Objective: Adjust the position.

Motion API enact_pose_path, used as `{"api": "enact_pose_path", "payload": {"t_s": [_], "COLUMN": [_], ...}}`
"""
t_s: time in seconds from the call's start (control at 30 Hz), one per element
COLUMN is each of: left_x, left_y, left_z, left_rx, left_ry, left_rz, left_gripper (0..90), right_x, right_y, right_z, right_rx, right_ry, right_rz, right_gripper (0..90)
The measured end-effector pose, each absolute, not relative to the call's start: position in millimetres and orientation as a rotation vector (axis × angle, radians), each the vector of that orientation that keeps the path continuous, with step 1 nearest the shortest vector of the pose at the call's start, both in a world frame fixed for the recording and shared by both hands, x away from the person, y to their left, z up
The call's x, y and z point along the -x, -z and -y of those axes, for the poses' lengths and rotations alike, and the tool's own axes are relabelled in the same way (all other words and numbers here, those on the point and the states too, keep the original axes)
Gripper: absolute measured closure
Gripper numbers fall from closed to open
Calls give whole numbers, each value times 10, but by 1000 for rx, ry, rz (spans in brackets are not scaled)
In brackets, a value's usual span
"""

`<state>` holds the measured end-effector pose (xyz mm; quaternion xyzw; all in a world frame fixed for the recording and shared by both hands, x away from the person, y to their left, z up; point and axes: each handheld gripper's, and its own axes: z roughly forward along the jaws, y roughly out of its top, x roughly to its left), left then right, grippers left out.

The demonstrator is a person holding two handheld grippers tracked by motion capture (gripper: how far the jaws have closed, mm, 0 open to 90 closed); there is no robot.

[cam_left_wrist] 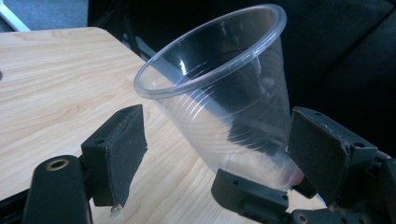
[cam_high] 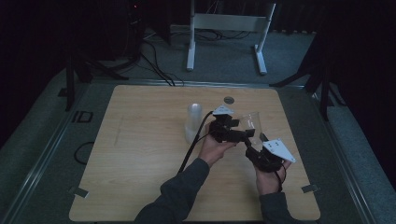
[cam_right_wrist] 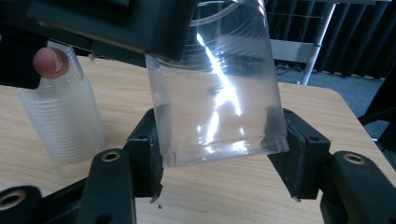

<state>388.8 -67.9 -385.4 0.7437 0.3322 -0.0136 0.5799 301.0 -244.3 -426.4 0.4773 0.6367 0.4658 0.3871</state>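
Wood-grain laminate covered the rectangular table top [cam_high: 140,154], which stood on grey carpet. Left of centre on it, in the high view, stood an upright stack of nested, ribbed, translucent plastic cups [cam_high: 193,122]; the right gripper view showed the same stack [cam_right_wrist: 63,123] resting mouth-down on the wood, with a fingertip before its upper part.

Just right of the stack, the black left gripper [cam_high: 243,134], topped by a grey three-cornered plate, was held in the person's left hand [cam_high: 213,148], its cable trailing back along a dark sleeve. Its jaws stood spread, one on each side of a single clear plastic cup [cam_left_wrist: 219,88]. In the left gripper view the left pad [cam_left_wrist: 122,151] was plainly apart from the cup wall; the right pad [cam_left_wrist: 322,149] stood close beside the cup's lower part, and contact there could not be told. No pinch by this gripper was seen.

The single cup [cam_high: 251,122] was held off the table, tilted, right of the stack and between the two grippers.

Further right, the black right gripper [cam_right_wrist: 219,154], held in the person's right hand [cam_high: 268,179], pinched the cup's narrow base end. Both pads [cam_right_wrist: 152,149] pressed against opposite sides of the base, with the cup's mouth pointing up and away from that camera. A small round grey disc [cam_high: 228,100] sat in the table top beyond the grippers.
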Motion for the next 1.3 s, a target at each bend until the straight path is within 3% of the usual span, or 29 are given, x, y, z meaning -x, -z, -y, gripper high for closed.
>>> {"api": "enact_pose_path", "payload": {"t_s": [0.67, 1.3], "left_x": [-4004, -3949], "left_y": [3894, 3884], "left_z": [754, 727], "left_rx": [-1615, -1600], "left_ry": [169, 122], "left_rz": [-827, -815], "left_gripper": [207, 304], "right_x": [-3005, -3041], "right_y": [4283, 4291], "right_z": [2410, 2417], "right_rx": [-1193, -1177], "right_ry": [-1193, -1210], "right_rz": [-1630, -1676], "right_gripper": [414, 392]}}
